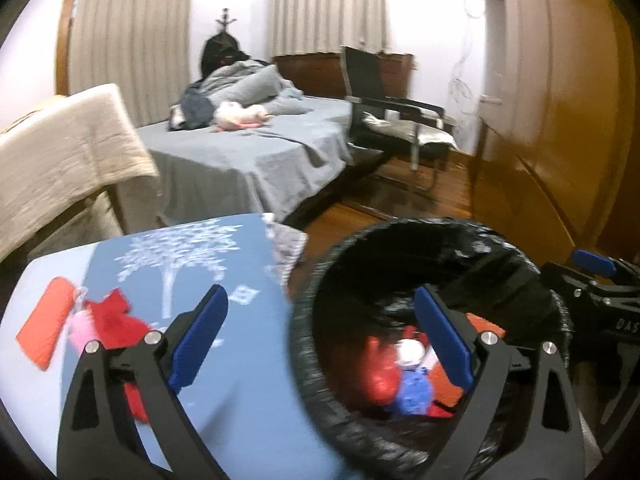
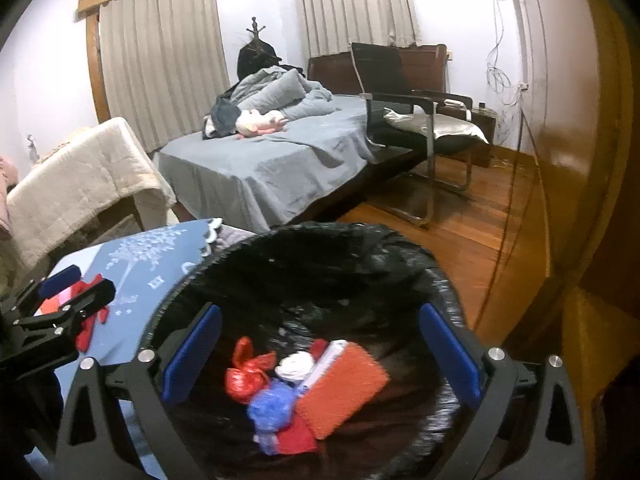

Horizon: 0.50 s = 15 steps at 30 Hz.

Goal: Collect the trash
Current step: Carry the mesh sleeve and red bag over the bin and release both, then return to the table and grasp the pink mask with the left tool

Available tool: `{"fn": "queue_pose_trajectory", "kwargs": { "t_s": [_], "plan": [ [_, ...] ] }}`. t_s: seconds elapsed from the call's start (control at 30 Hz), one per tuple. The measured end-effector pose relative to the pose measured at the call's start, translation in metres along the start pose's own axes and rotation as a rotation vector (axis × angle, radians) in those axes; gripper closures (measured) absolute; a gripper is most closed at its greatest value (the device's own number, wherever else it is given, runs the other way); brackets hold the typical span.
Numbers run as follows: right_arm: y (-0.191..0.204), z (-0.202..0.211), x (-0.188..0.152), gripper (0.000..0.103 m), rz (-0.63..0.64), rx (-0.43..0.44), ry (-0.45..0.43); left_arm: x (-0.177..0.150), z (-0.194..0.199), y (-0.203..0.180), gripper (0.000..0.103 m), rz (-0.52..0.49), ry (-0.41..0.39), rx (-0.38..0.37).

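The round bin lined with a black plastic bag stands on the wooden floor, just beside the low table covered with a blue cloth printed with a white tree. Inside the bin are seen a crumpled red wrapper, a blue crumpled wad, a white crumpled ball and a flat orange rectangular sponge-like pad. The right gripper is held above the bin mouth, tilted downward, with its blue-padded jaws spread wide and nothing between them. The left gripper is likewise spread wide and empty; it straddles the boundary between table edge and bin rim, one finger over the cloth and the other over the bin. On the cloth, further trash remains: a flat orange rectangular piece, a red crumpled piece and a small pink item, all close together. The step in hand is judged to be the return to the table for the next item. The left gripper should be carried toward the red and orange pieces, kept wide, lowered so that one piece is bracketed by both pads, and closed only once the piece is centred. The cloth should not be pinched with it.
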State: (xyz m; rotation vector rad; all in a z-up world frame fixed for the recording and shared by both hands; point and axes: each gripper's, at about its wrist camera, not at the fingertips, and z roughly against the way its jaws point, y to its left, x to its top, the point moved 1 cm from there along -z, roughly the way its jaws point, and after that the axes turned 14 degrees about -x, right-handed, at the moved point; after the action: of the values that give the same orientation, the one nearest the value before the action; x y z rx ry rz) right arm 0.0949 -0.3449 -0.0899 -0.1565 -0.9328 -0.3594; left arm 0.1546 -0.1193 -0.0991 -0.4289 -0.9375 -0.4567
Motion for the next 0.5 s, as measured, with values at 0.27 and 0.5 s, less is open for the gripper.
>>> {"fn": "queue_pose_trajectory", "kwargs": {
  "t_s": [0.27, 0.5],
  "plan": [
    [0.061, 0.002, 0.001, 0.006, 0.028, 0.086, -0.011, -0.013, 0.043, 0.055, 0.011, 0.051, -0.035, 0.140],
    [0.130, 0.001, -0.001, 0.006, 0.095, 0.184, -0.021, -0.033, 0.079, 0.117, 0.011, 0.128, -0.037, 0.273]
  ]
}}
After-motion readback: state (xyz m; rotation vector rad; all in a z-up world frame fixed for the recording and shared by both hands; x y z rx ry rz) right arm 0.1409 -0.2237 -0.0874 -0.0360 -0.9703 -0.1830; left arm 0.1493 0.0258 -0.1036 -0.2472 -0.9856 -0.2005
